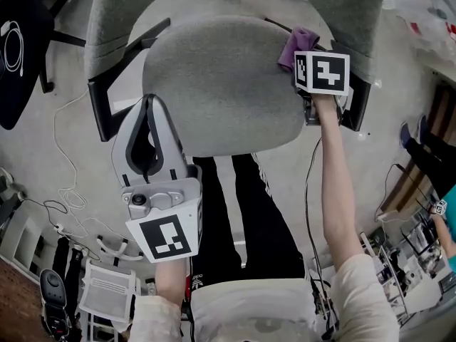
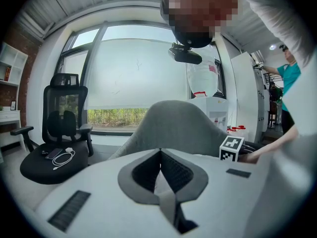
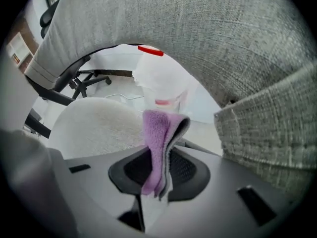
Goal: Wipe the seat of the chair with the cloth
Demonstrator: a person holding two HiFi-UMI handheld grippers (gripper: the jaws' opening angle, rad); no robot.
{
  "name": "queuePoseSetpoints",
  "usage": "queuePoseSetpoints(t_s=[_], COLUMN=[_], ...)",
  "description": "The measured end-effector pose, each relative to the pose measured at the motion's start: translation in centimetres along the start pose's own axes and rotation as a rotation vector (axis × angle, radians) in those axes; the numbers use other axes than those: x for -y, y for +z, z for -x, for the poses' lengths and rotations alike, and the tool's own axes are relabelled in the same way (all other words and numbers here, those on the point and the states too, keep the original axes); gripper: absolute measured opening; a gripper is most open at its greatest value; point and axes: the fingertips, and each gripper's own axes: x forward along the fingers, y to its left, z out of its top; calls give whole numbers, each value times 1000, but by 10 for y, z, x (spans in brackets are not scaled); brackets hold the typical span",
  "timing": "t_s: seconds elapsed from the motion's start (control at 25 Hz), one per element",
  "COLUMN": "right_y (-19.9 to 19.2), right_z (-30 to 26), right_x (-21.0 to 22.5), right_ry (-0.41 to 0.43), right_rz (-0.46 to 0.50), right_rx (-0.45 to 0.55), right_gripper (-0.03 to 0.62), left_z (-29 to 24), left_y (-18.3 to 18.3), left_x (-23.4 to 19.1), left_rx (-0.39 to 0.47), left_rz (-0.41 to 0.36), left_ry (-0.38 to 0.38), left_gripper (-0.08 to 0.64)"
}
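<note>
The grey fabric chair seat fills the middle of the head view. My right gripper hovers at the seat's far right corner, shut on a folded purple cloth. In the right gripper view the cloth sticks up from between the jaws of the right gripper, with the seat just beyond and the backrest overhead. My left gripper is at the seat's near left edge, shut and empty. In its own view the left gripper points at the backrest.
Black armrests flank the seat. The person's black-trousered legs stand under its front edge. A black office chair with a cable on it stands at the left. Cables and a white rack lie on the floor.
</note>
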Motion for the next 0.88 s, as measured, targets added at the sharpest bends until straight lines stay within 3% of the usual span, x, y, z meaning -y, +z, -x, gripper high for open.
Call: queuePoseSetpoints(t_s=[0.28, 0.48, 0.64, 0.88], right_y=[3, 3, 9, 9], right_z=[7, 22, 51, 63], right_x=[1, -6, -44, -159], right_ry=[-34, -8, 109, 355], right_rz=[2, -40, -72, -3], right_rx=[30, 77, 155, 181], right_gripper=[86, 86, 86, 86], left_z=[7, 18, 28, 42], left_y=[-2, -4, 1, -2], left_x=[-10, -25, -39, -55], left_rx=[5, 4, 12, 11], left_rz=[-5, -11, -11, 2], left_ry=[22, 56, 89, 139], left_gripper=[12, 12, 12, 12])
